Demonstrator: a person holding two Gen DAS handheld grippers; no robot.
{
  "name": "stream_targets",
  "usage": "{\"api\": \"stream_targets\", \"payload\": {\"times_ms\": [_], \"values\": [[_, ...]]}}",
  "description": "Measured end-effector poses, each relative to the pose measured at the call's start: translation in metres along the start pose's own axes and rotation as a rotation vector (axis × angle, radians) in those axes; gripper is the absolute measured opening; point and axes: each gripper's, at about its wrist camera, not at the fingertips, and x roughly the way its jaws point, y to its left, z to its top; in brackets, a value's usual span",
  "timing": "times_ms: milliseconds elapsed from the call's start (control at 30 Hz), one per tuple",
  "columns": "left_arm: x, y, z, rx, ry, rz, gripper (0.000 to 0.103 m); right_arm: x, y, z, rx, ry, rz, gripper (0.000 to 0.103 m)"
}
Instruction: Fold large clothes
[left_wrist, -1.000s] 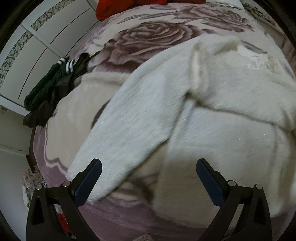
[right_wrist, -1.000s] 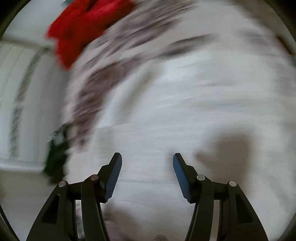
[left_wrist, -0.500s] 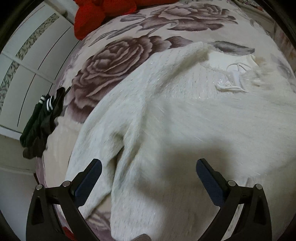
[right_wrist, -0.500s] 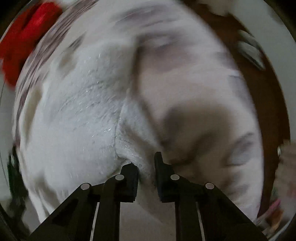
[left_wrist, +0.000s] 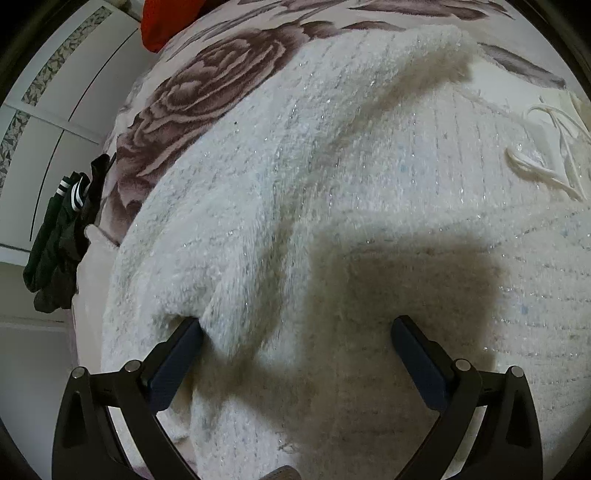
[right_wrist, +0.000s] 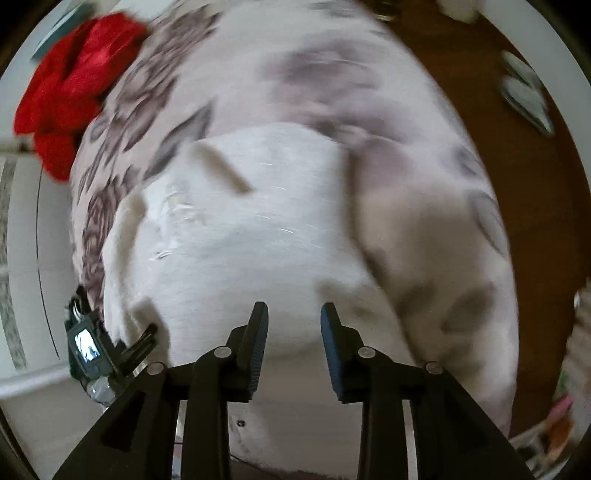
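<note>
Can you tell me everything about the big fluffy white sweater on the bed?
The white sweater is fuzzy knit with tiny sparkly threads and faint ribbed lines. It lies spread on the rose-patterned blanket, rumpled, with one thick fold running across it. A white cord lies near its top. The open left claw straddles a fold, its left finger touching the fabric.

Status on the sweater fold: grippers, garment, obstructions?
Left gripper open, low over white sweater. Right gripper open, empty. Dark garment at bed edge, clear.
</note>
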Motion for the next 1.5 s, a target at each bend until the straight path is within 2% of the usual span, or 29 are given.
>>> {"api": "stream_targets", "payload": {"times_ms": [33, 100, 133, 167, 267, 300, 333, 400, 433, 500, 567, 667, 733, 800, 867, 900, 933, 1000, 1067, 1167, 1267, 1333, 1400, 1500], "values": [[0.001, 0.000, 0.001, 0.000, -0.001, -0.003, 0.103, 0.005, -0.001, 0.007, 0.014, 0.003, -0.010, 0.031], [0.004, 0.002, 0.002, -0.001, -0.004, -0.010, 0.103, 0.011, -0.008, 0.028, 0.058, 0.023, 0.059, 0.031], [0.005, 0.003, 0.003, -0.004, -0.008, -0.010, 0.103, 0.007, -0.019, 0.041, 0.068, 0.034, 0.058, 0.031], [0.007, 0.004, 0.005, -0.009, -0.011, -0.013, 0.103, 0.008, -0.035, 0.054, 0.077, 0.042, 0.031, 0.031], [0.010, 0.008, 0.009, -0.024, -0.010, -0.028, 0.103, 0.051, -0.054, 0.076, 0.082, 0.089, -0.037, 0.030], [0.010, 0.008, 0.009, -0.026, -0.010, -0.032, 0.103, 0.057, -0.058, 0.078, 0.108, 0.108, -0.020, 0.030], [0.009, 0.009, 0.008, -0.025, -0.013, -0.033, 0.103, 0.055, -0.060, 0.078, 0.133, 0.104, -0.001, 0.030], [0.007, 0.009, 0.006, -0.020, -0.025, -0.033, 0.103, 0.021, -0.067, 0.064, 0.162, 0.046, 0.053, 0.031], [0.006, 0.009, 0.004, -0.018, -0.028, -0.033, 0.103, 0.007, -0.069, 0.056, 0.163, 0.017, 0.046, 0.031], [0.005, 0.009, 0.001, -0.017, -0.039, -0.033, 0.103, -0.022, -0.077, 0.027, 0.145, -0.038, -0.015, 0.031], [0.005, 0.009, 0.000, -0.021, -0.042, -0.036, 0.103, -0.018, -0.086, -0.004, 0.088, 0.022, -0.101, 0.031], [0.005, 0.010, 0.002, -0.032, -0.036, -0.046, 0.103, 0.009, -0.103, -0.018, 0.063, 0.089, -0.222, 0.031], [0.003, 0.012, 0.002, -0.046, -0.036, -0.064, 0.103, 0.031, -0.115, -0.019, 0.074, 0.088, -0.316, 0.014], [-0.005, 0.017, 0.000, -0.057, -0.047, -0.070, 0.103, 0.037, -0.115, -0.021, 0.126, 0.080, -0.340, 0.014], [-0.025, 0.030, -0.010, -0.091, -0.094, -0.076, 0.103, 0.022, -0.098, -0.029, 0.105, 0.049, -0.381, 0.017], [-0.037, 0.041, -0.018, -0.113, -0.114, -0.084, 0.103, 0.013, -0.091, -0.034, 0.100, 0.035, -0.384, 0.019], [-0.048, 0.054, -0.027, -0.140, -0.125, -0.103, 0.103, 0.002, -0.084, -0.043, 0.097, 0.018, -0.371, 0.026], [-0.066, 0.082, -0.050, -0.200, -0.138, -0.141, 0.103, -0.019, -0.065, -0.063, 0.092, -0.017, -0.301, 0.036], [-0.080, 0.122, -0.083, -0.267, -0.132, -0.155, 0.103, -0.031, -0.052, -0.086, 0.085, -0.021, -0.246, 0.037], [-0.079, 0.170, -0.128, -0.341, -0.089, -0.129, 0.103, -0.031, -0.026, -0.110, 0.060, -0.008, -0.202, 0.037], [-0.057, 0.222, -0.178, -0.426, 0.005, -0.085, 0.103, -0.014, 0.012, -0.134, 0.026, 0.027, -0.165, 0.037], [-0.033, 0.258, -0.212, -0.515, 0.090, -0.091, 0.103, 0.003, 0.038, -0.154, 0.020, 0.064, -0.124, 0.037], [-0.005, 0.292, -0.245, -0.635, 0.162, -0.144, 0.103, 0.021, 0.062, -0.172, 0.009, 0.086, -0.097, 0.037], [0.031, 0.324, -0.278, -0.785, 0.187, -0.282, 0.098, 0.043, 0.096, -0.193, -0.010, 0.102, -0.086, 0.037]]}}
